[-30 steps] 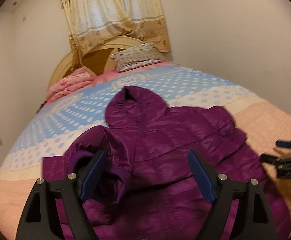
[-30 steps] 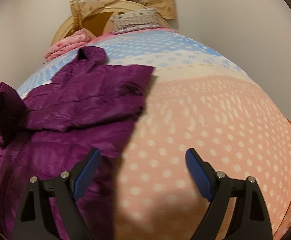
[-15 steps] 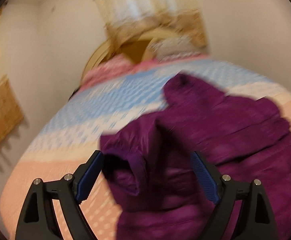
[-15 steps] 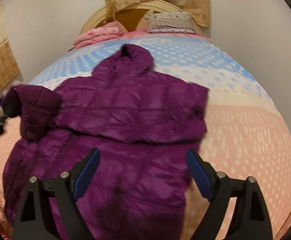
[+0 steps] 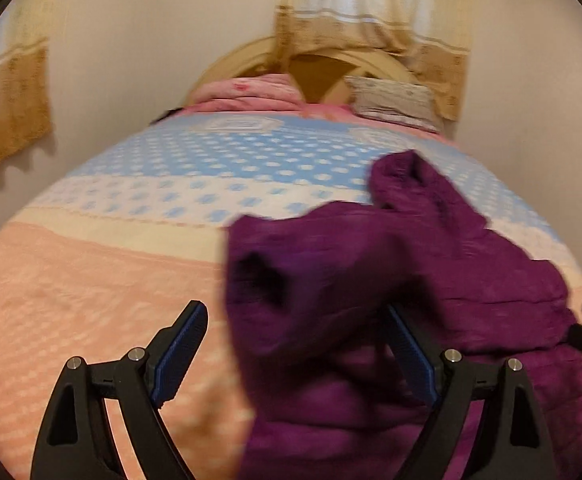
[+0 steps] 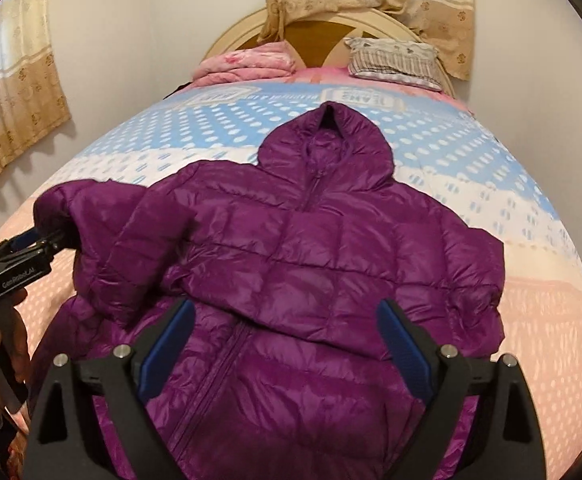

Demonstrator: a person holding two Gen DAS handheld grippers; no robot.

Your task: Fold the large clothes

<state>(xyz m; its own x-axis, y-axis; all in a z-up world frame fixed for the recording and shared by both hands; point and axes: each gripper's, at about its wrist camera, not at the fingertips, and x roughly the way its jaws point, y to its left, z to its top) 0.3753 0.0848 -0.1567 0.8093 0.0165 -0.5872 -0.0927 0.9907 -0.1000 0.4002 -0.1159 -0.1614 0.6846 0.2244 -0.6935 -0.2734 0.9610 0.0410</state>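
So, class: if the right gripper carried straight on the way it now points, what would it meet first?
Most likely the front of the purple hooded puffer jacket spread on the bed. The right gripper points down at its zipped middle, jaws open with nothing between them. How far off it is cannot be told.

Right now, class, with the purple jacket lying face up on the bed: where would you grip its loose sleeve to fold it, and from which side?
Grip the sleeve at its cuff end, coming from the jacket's outer edge, where the left tongs already are. That end is free and bunched, so it offers a fold to pinch and swings across the flat body.
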